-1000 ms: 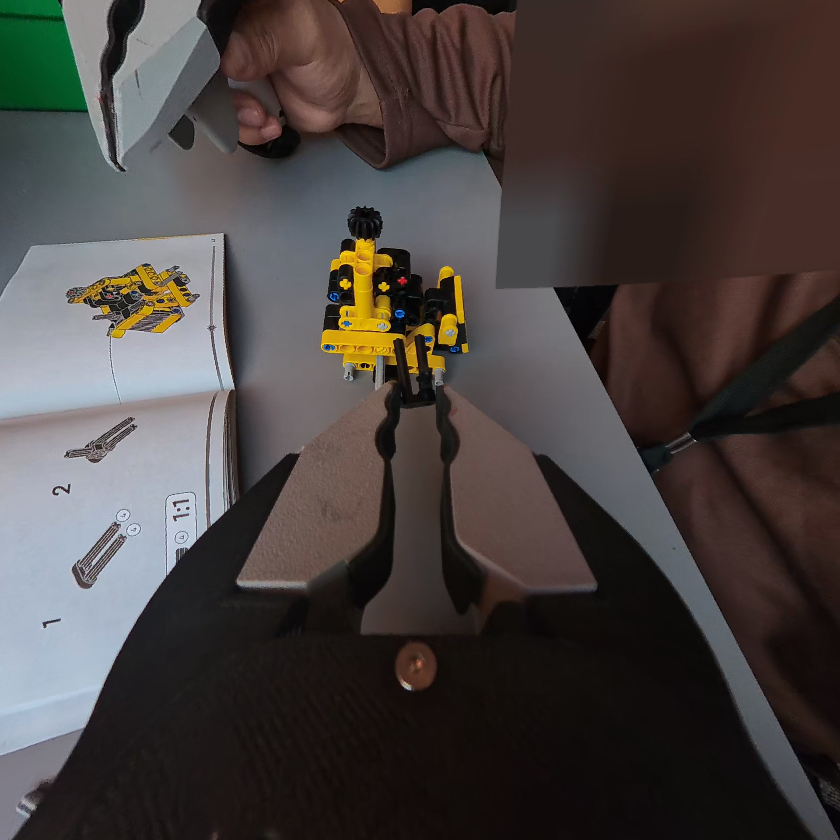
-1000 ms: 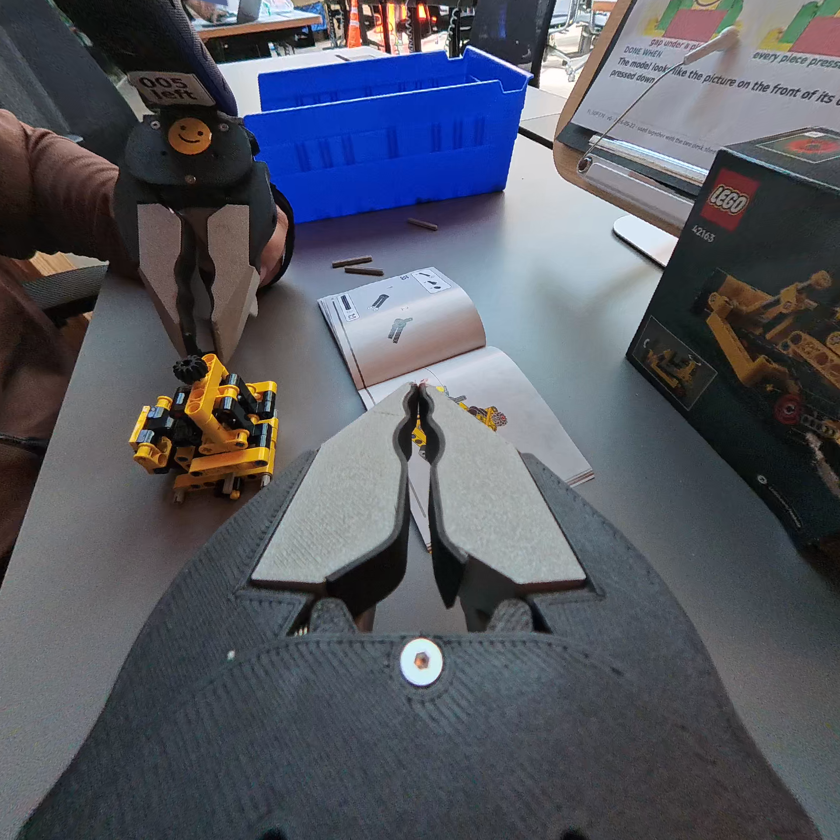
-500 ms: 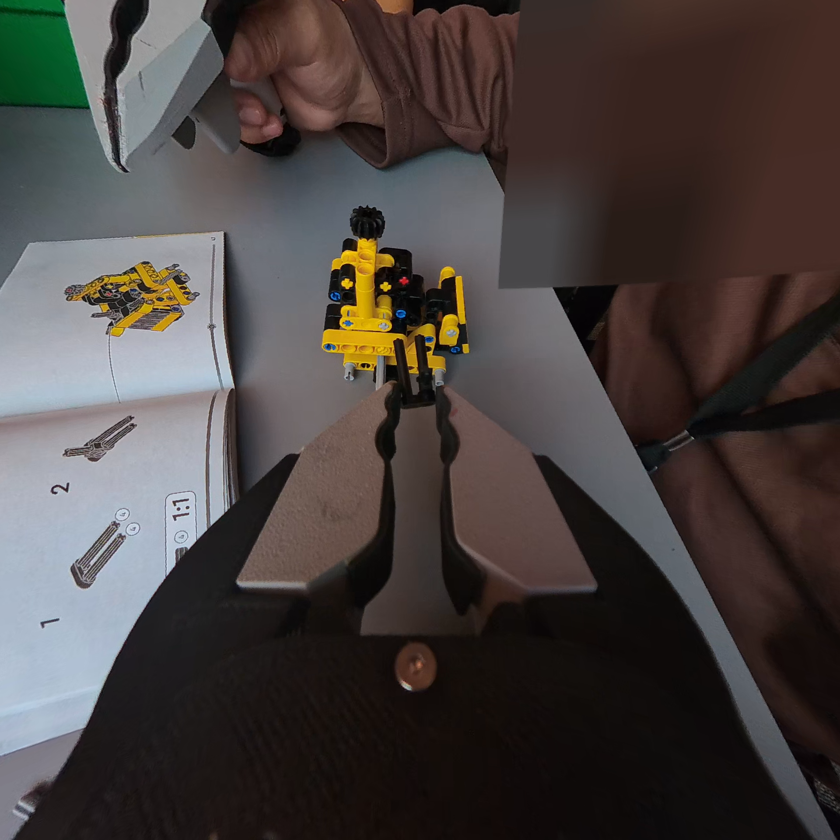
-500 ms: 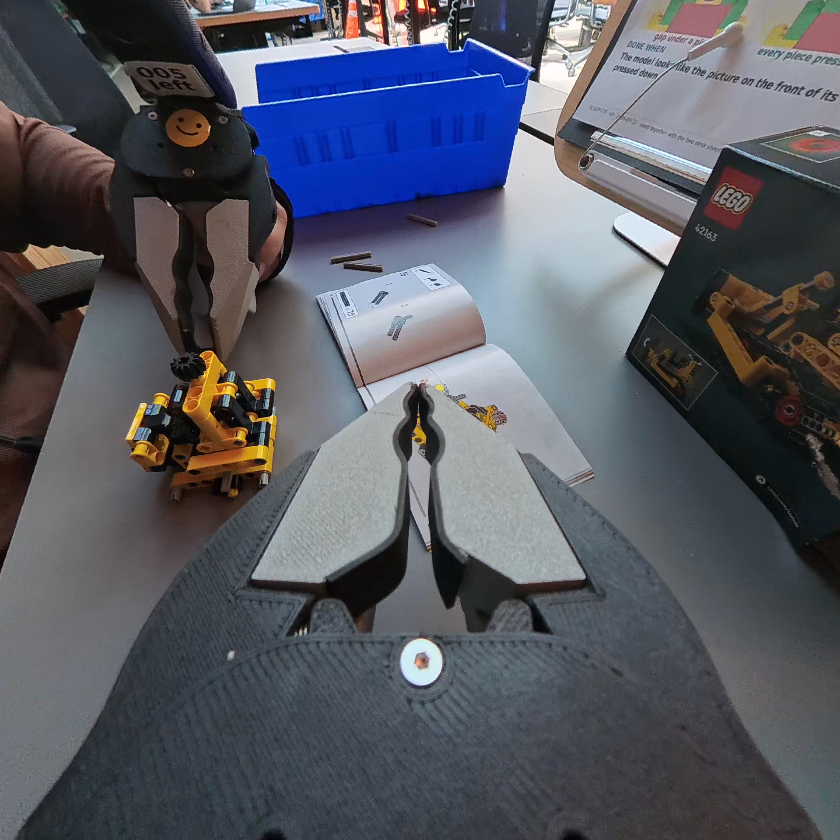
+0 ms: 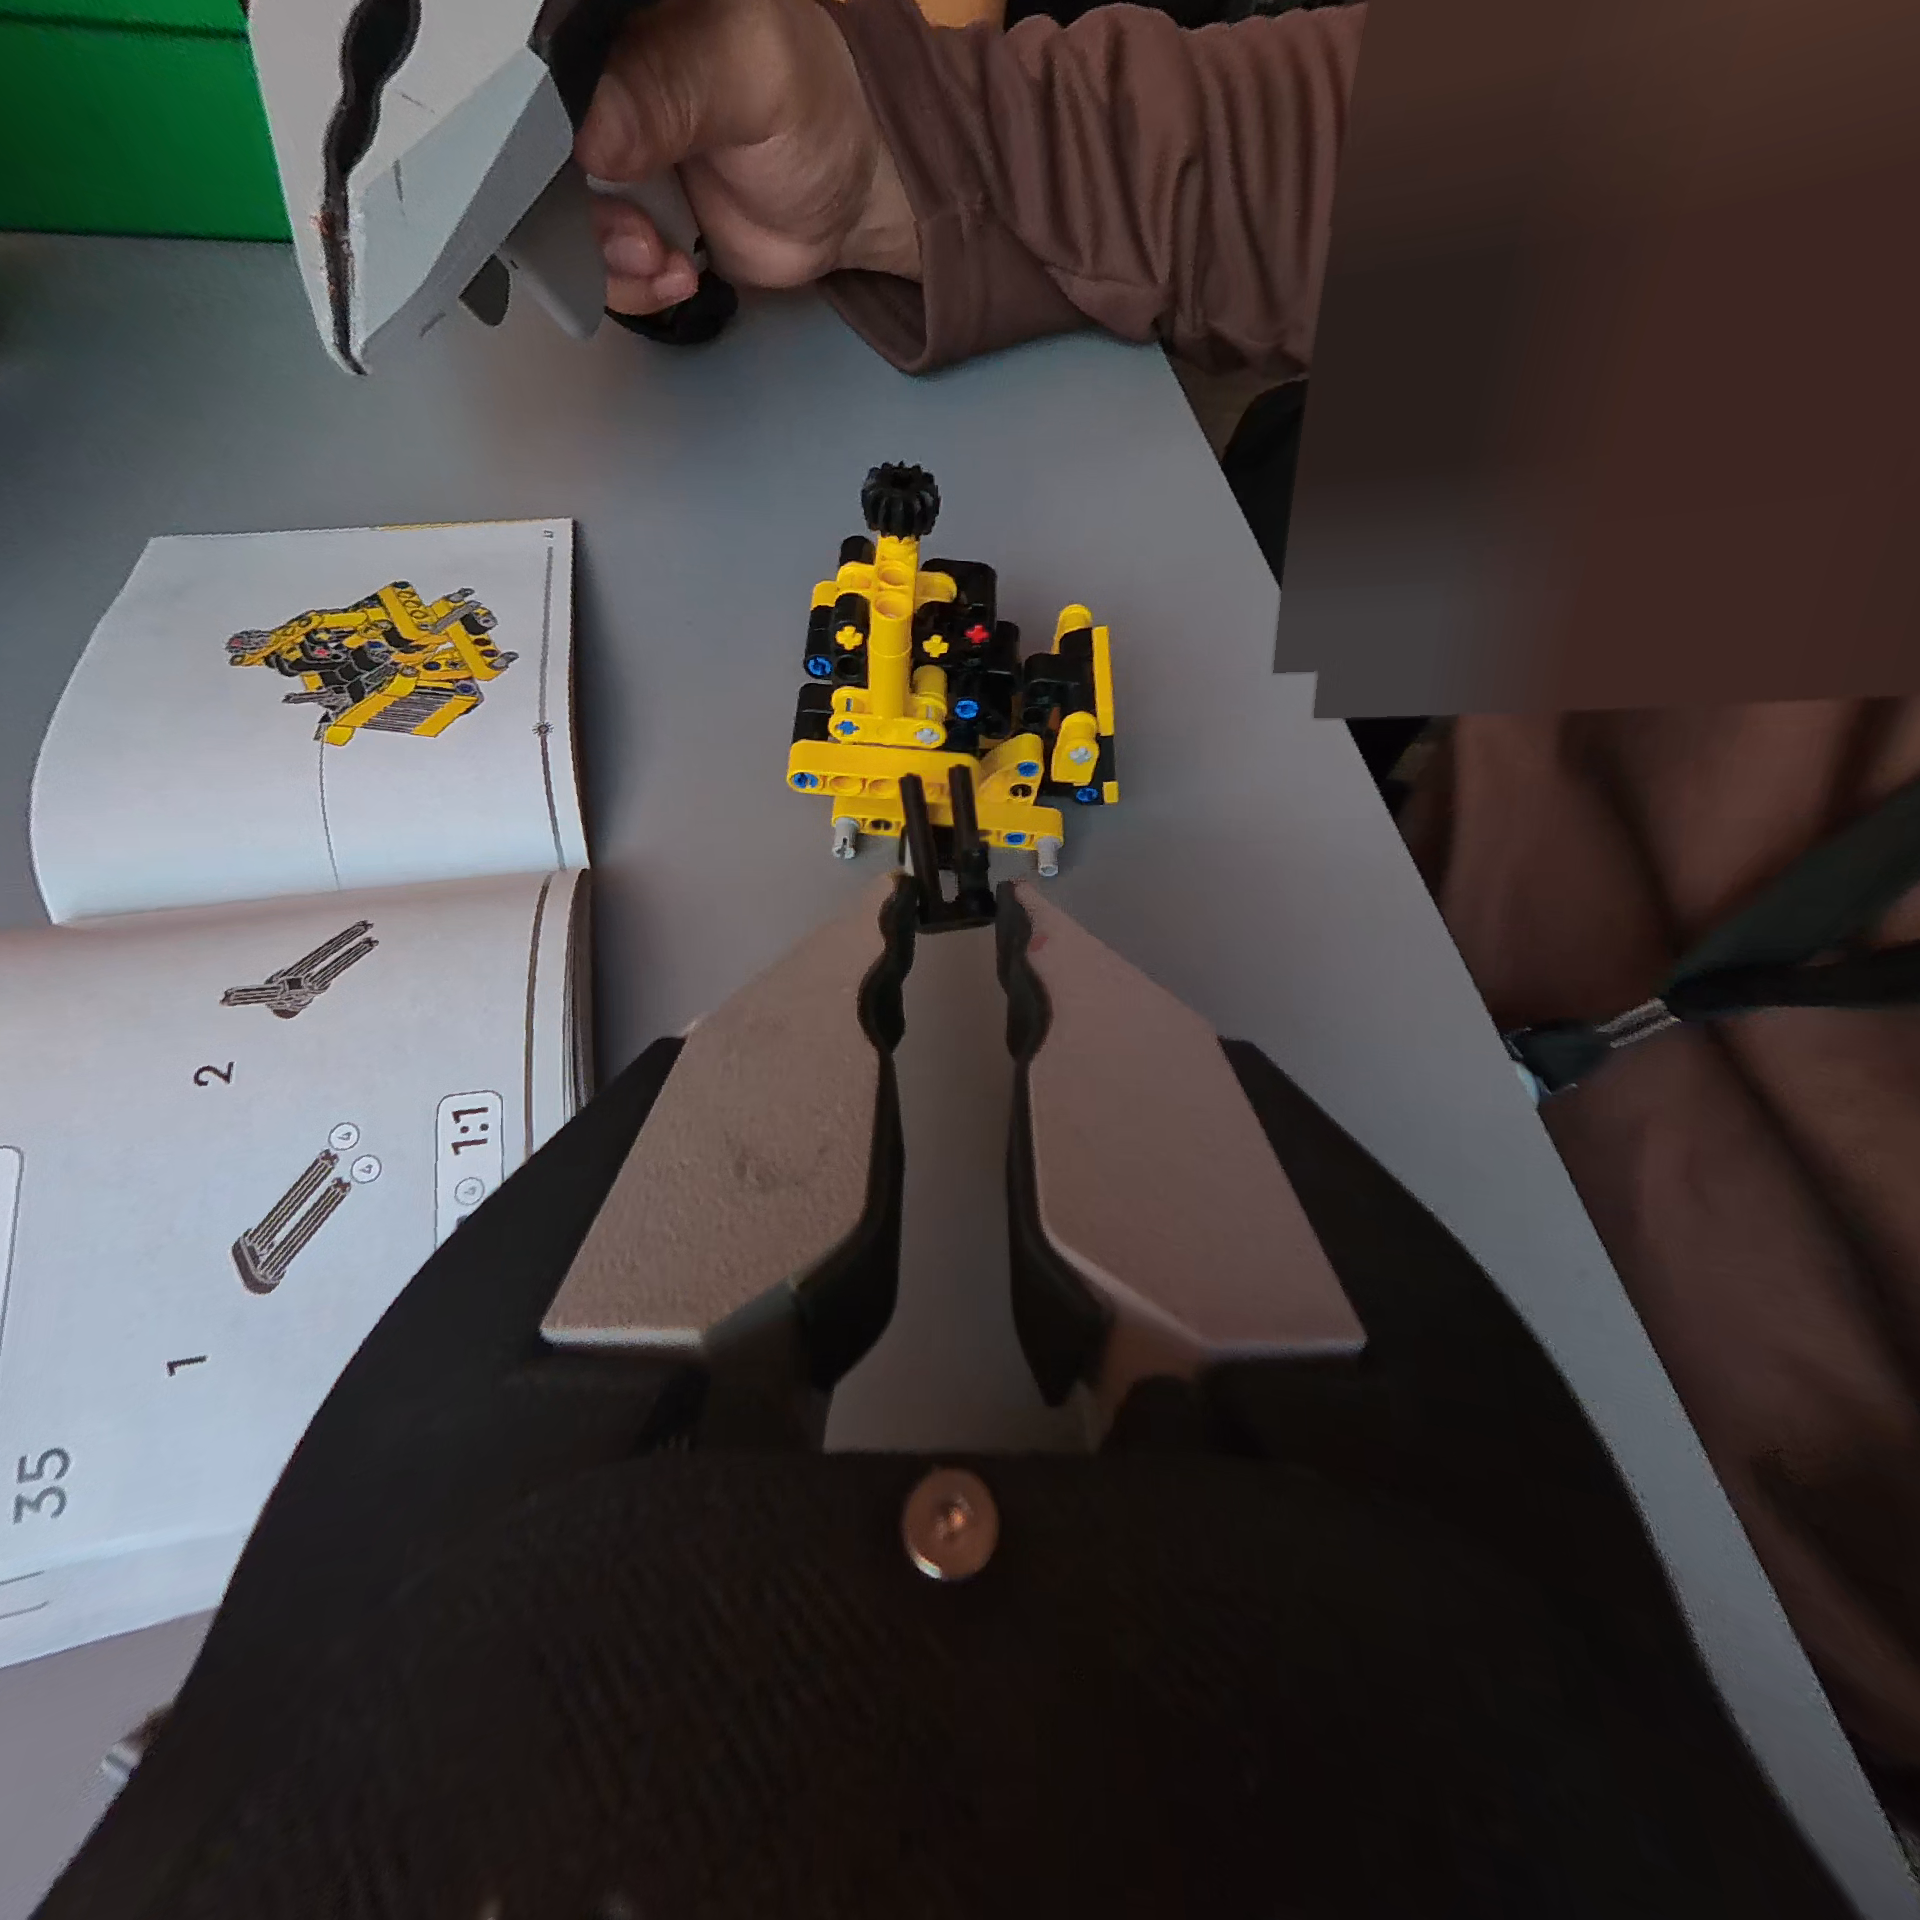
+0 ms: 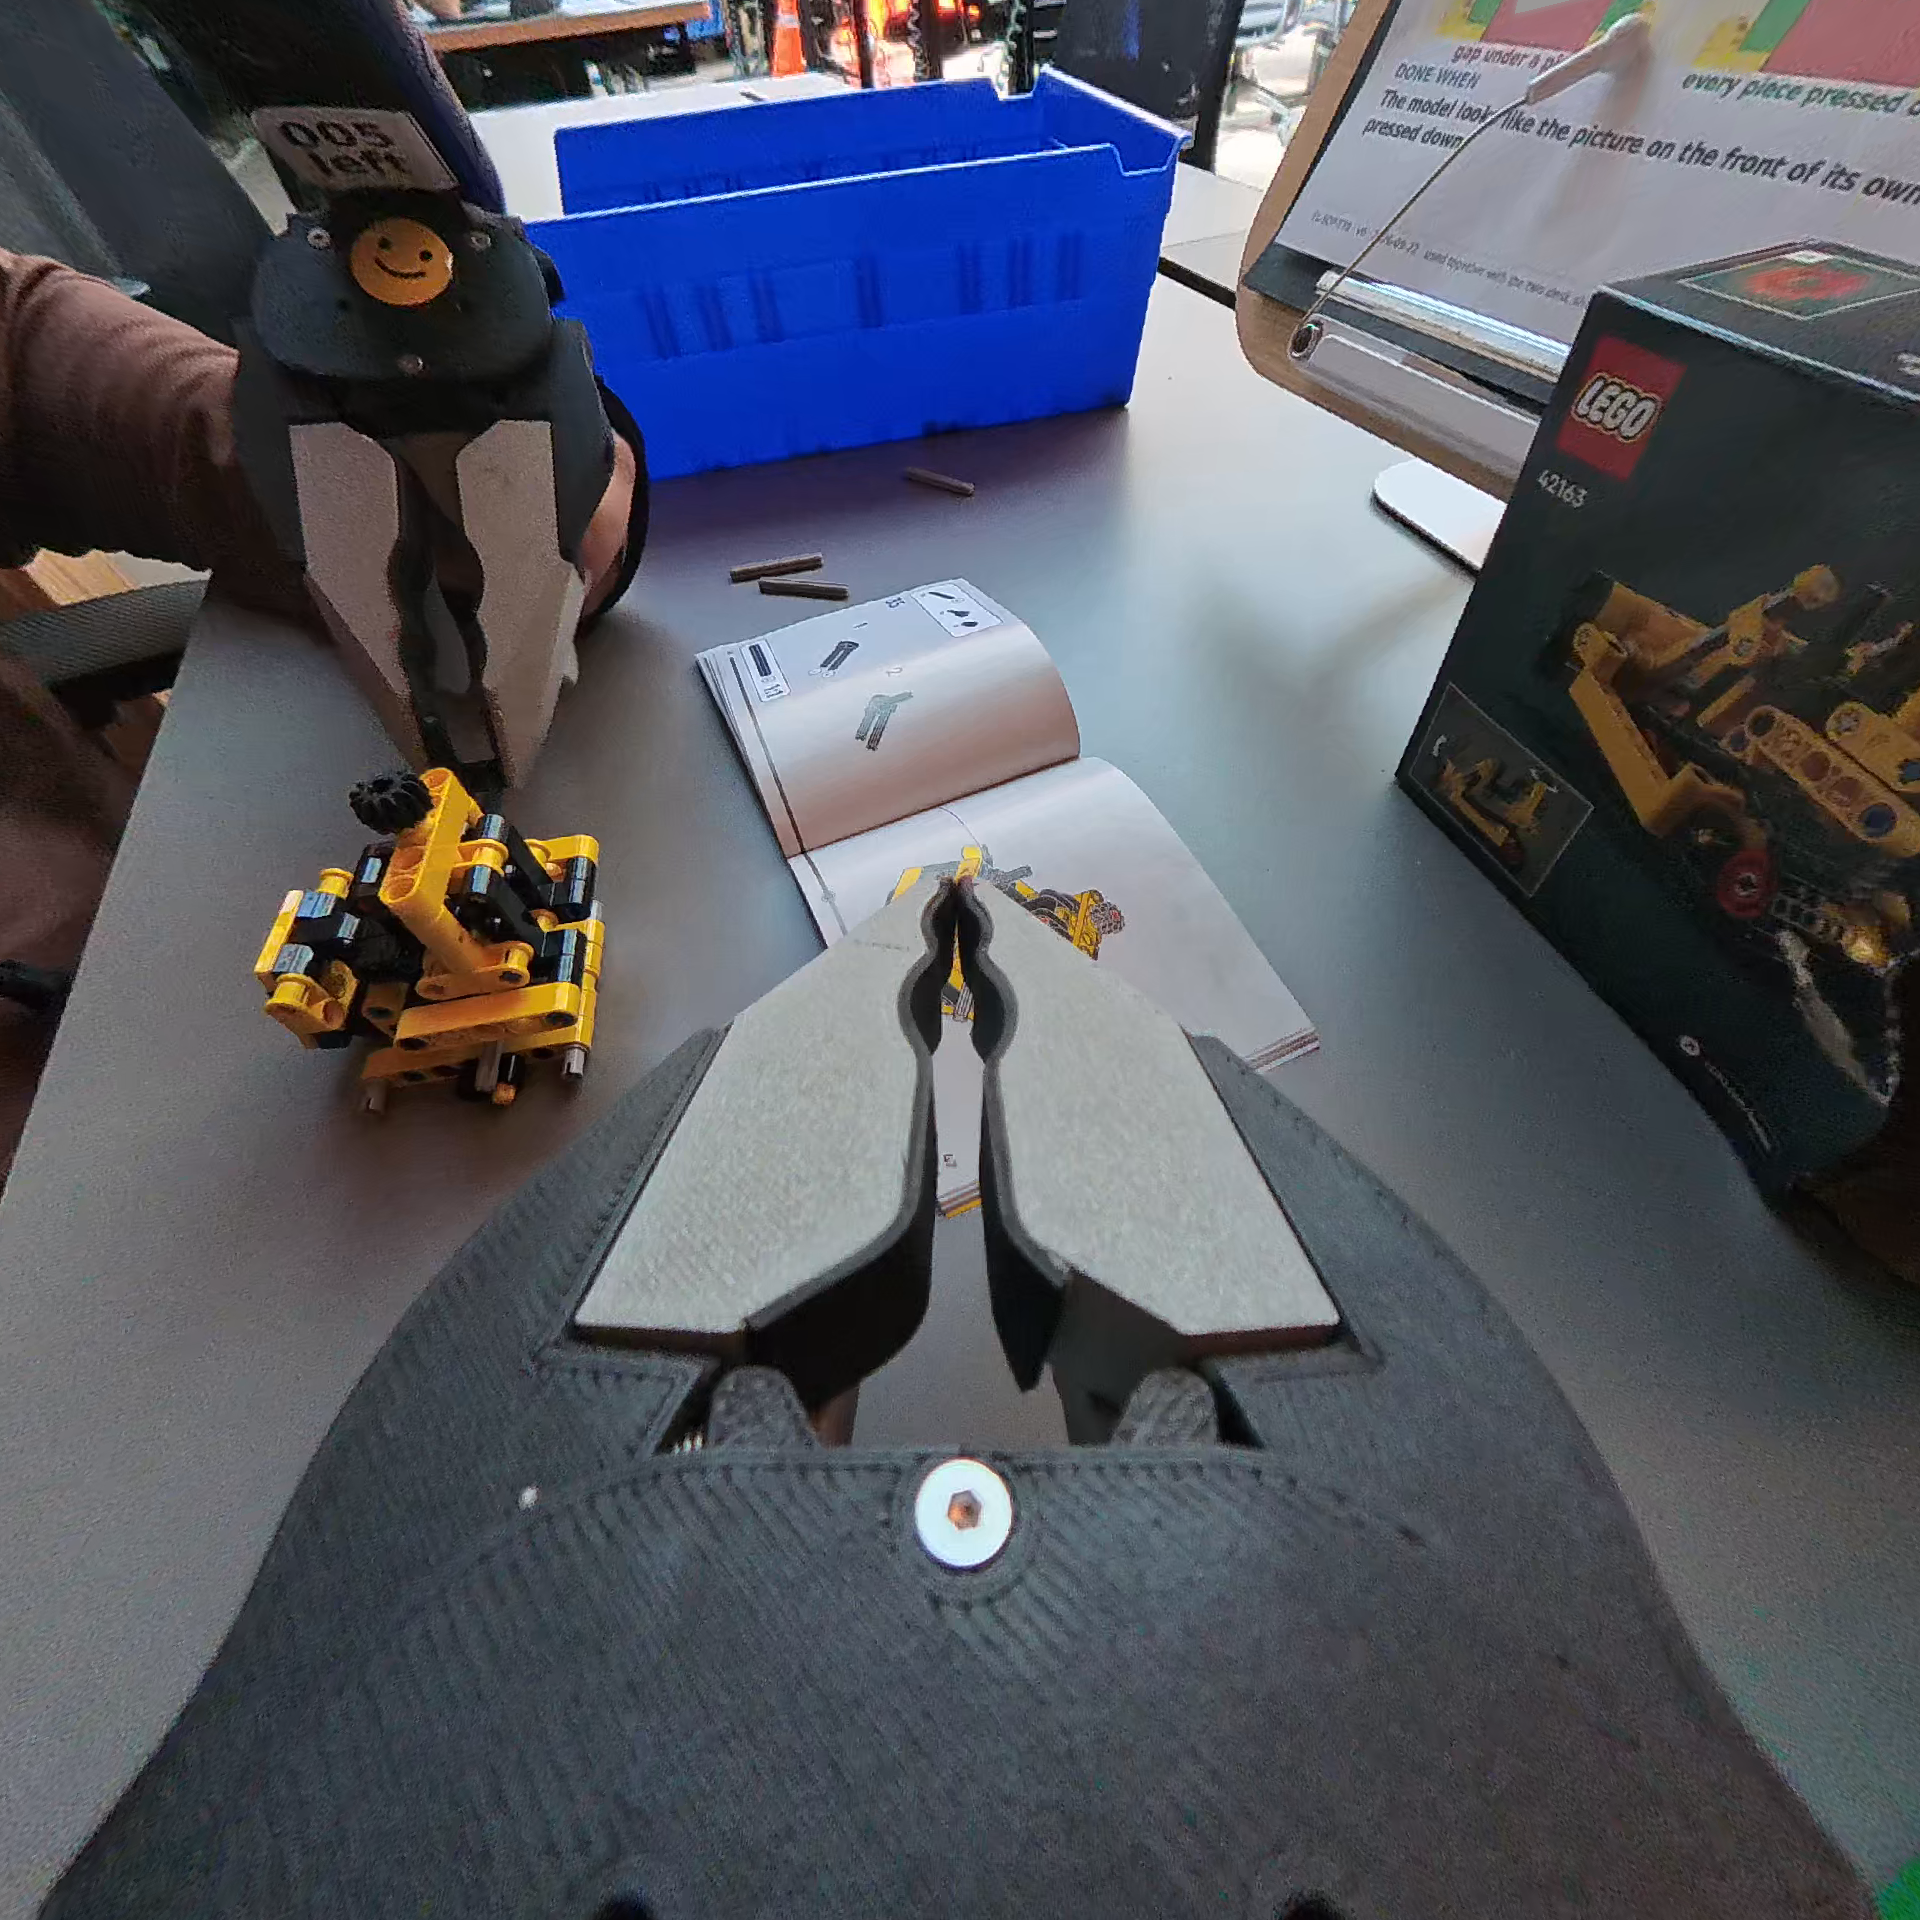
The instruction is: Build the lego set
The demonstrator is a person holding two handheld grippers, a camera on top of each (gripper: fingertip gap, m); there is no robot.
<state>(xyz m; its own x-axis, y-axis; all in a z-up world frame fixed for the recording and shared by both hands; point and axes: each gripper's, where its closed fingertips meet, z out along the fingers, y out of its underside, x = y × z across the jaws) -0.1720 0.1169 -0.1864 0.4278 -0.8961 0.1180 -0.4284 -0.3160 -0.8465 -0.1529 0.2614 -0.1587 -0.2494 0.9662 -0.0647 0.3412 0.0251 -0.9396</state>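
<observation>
The yellow and black lego model (image 5: 935, 686) with a black gear on top stands on the grey table (image 5: 727, 436); it also shows in the right wrist view (image 6: 436, 935). My left gripper (image 5: 951, 906) is shut on a small black piece with two prongs (image 5: 940, 852). The prongs point at the model's near edge and overlap it; I cannot tell if they are pushed in. The left gripper also shows in the right wrist view (image 6: 468, 753), tips down beside the model. My right gripper (image 6: 956, 894) is shut and empty, hovering over the open instruction booklet (image 6: 935, 727).
A blue bin (image 6: 852, 260) stands at the back, with three loose dark rods (image 6: 779, 566) in front of it. The lego box (image 6: 1714, 727) stands at the right, behind it a page on a stand (image 6: 1558, 156). The table edge and a person's lap (image 5: 1662, 1039) lie right of the model. Tip to tip, the grippers are about 15 centimeters apart.
Almost nothing. Both grippers keep their places and their grip; the views shift only slightly.
</observation>
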